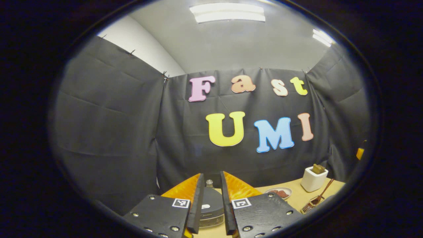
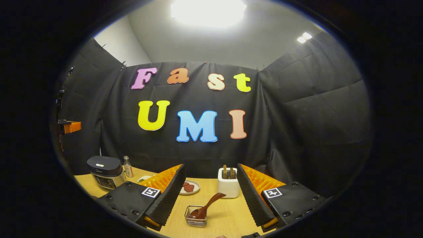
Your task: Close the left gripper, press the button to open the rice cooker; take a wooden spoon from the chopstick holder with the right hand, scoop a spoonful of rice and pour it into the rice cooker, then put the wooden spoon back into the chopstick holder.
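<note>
Jaws on the left gripper (image 1: 211,201) sit close together with a narrow gap, gripping nothing; the right gripper (image 2: 211,195) is spread wide, also empty. Left gripper view: the dark grey round rice cooker (image 1: 211,207) with closed lid shows through that gap, fingers hiding both its sides. Right gripper view: nearest, between the fingers, a small wire-mesh basket (image 2: 195,220) on the light wooden table (image 2: 224,215), a dark brown wooden spoon (image 2: 206,206) resting in it, handle tilted up right. Just behind, a white square chopstick holder (image 2: 228,186) with wooden pieces sticking up. Left of it a small white plate (image 2: 190,187) with reddish pieces. Far left, a small clear bottle (image 2: 127,167) stands beside the cooker. Behind, black cloth wall (image 2: 297,115).
</note>
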